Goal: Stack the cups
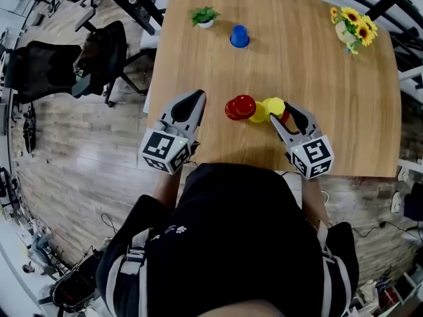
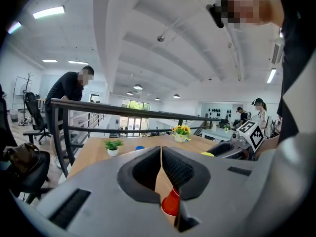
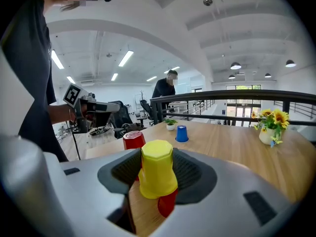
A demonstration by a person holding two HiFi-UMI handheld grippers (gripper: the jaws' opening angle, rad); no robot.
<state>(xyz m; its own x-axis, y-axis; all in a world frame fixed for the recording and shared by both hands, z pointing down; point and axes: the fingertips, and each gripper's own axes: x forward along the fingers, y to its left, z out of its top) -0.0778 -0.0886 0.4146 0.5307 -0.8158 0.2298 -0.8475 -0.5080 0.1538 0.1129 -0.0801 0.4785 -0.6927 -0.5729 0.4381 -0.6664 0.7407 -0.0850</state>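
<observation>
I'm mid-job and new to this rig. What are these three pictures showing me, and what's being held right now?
There is no robot: a person holds a two-jaw gripper in each hand. The top-down picture comes from a camera on the person's head. The other two come from cameras riding on each gripper, looking along its jaws. On the wooden table stand a blue cup, a small potted plant, a vase of sunflowers and a red cup. The right gripper is shut on a yellow cup, with a second red cup showing under its rim. The left gripper is shut and empty.
</observation>
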